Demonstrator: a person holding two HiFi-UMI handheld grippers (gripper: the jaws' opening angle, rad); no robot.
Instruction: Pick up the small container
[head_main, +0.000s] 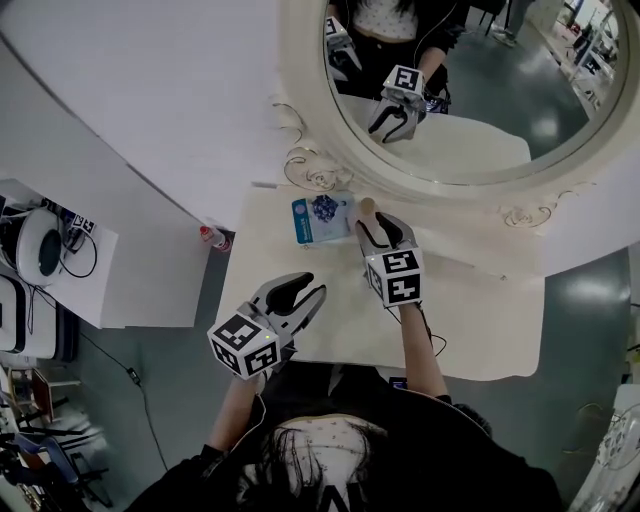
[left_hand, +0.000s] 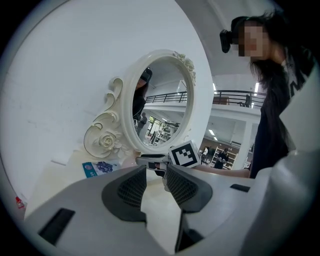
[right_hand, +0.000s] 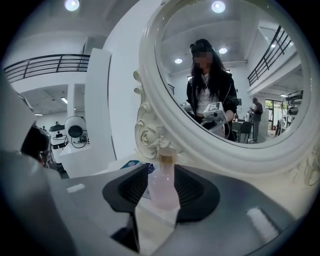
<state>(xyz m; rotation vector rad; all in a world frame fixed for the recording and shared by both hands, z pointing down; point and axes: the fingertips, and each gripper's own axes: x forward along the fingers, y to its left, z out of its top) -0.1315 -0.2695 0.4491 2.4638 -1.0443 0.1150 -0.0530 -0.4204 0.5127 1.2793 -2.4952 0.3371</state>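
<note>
On the table (head_main: 470, 320), small container (right_hand: 162, 186) stands between right tongs (head_main: 377, 226).

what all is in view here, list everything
mirror: 1, cream carved frame, upright at the back of the table
table: 1, white, under both claws
packet: 1, blue and white, flat on the table at the mirror's foot
small bottle: 1, pale pink with tan cap, upright between the right claw's pads
red-capped bottle: 1, small, beside the table's left edge by the wall
cabinet: 1, white, left of the table
device: 1, round, white, with cables, on the cabinet
left claw: 1, grey, open, empty, above the table
right claw: 1, grey, open around the small bottle
</note>
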